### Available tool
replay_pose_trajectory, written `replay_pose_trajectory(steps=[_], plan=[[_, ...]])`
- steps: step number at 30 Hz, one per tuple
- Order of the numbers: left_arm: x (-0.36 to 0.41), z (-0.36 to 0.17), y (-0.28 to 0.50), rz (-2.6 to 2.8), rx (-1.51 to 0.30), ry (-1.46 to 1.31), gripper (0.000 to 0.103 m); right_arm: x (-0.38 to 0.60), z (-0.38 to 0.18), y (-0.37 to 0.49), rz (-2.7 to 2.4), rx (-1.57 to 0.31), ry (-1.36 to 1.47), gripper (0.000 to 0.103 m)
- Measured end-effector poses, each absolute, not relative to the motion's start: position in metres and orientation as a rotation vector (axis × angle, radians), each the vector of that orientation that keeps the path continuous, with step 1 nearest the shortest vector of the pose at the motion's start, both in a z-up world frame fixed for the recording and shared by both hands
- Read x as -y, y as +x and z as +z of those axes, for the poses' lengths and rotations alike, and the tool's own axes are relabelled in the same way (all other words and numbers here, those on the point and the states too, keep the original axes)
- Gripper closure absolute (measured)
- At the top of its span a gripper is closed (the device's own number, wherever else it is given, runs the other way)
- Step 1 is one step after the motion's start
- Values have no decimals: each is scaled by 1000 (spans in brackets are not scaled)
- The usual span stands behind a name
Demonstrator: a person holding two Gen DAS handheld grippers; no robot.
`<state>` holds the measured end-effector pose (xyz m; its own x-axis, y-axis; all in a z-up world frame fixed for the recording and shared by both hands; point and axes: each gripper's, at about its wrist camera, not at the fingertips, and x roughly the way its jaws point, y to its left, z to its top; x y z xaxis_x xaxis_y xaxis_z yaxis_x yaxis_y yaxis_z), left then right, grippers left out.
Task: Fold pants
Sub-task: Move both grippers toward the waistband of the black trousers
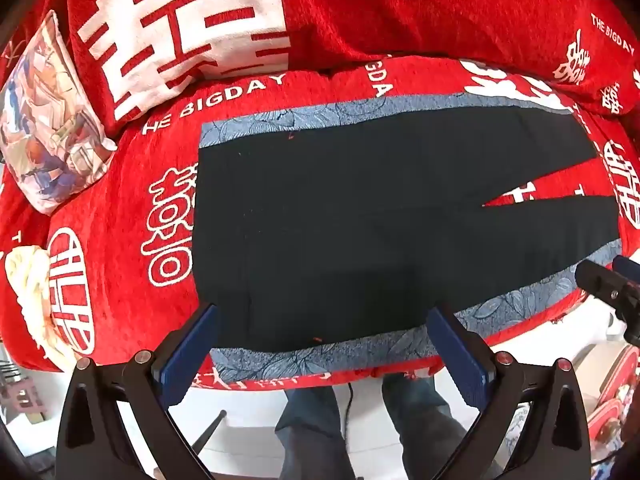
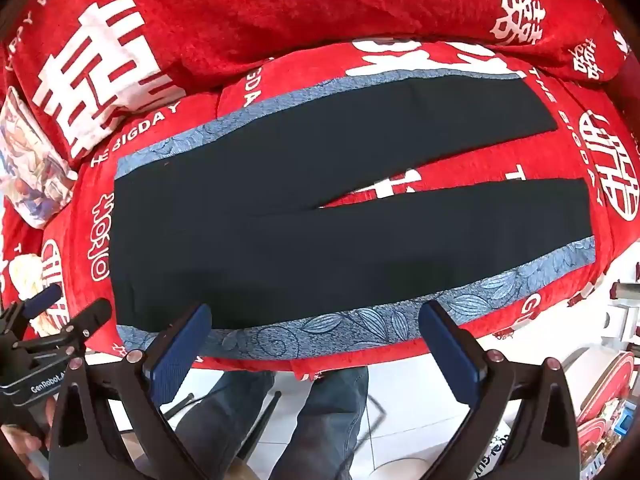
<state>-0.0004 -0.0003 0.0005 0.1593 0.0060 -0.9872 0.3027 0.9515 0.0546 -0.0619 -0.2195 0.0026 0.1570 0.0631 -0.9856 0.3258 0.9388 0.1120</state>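
The black pants (image 1: pixel 360 216) are spread flat on a red sofa cover (image 1: pixel 120 208) with white signs and words on it. The waist is on the left and the two legs run to the right, with a small gap of red seen between them. A blue strip with a leaf pattern runs along each outer side of the pants. The left gripper (image 1: pixel 322 322) is held over the near edge of the pants, close to the waist end, and its two blue fingers (image 1: pixel 188 344) are spread wide with nothing between them. The right gripper (image 2: pixel 314 318) is held over the same near edge, and its fingers are also spread wide and hold nothing. Neither one is seen to touch the cloth. A big red cushion (image 1: pixel 360 4) is leaned up behind the pants. A picture pillow (image 1: pixel 48 120) is set at the far left, well apart from the pants, and a cream cloth (image 1: pixel 28 280) is bunched at the left edge of the seat. Legs in blue jeans (image 2: pixel 280 420) are seen below, on a white tile floor (image 2: pixel 400 400). Nothing is laid on top of the pants.
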Motion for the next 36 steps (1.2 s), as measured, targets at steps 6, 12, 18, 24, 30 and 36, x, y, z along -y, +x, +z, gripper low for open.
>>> replay_pose_trajectory(steps=[6, 12, 18, 24, 30, 36], plan=[[7, 4, -8, -217, -1397, 283, 0, 213, 0, -64, -159, -1404, 354, 0], [-5, 9, -4, -244, -1447, 269, 0, 204, 15, -54, -131, -1434, 351, 0], [-6, 15, -3, -240, -1432, 279, 0, 200, 21, -58, -148, -1435, 289, 0], [-4, 21, -4, -231, -1413, 301, 0, 205, 24, -63, -170, -1425, 298, 0], [-3, 27, -4, -218, -1396, 313, 0, 204, 28, -64, -175, -1419, 296, 0], [-6, 31, -3, -203, -1381, 314, 0, 203, 31, -66, -170, -1410, 295, 0]])
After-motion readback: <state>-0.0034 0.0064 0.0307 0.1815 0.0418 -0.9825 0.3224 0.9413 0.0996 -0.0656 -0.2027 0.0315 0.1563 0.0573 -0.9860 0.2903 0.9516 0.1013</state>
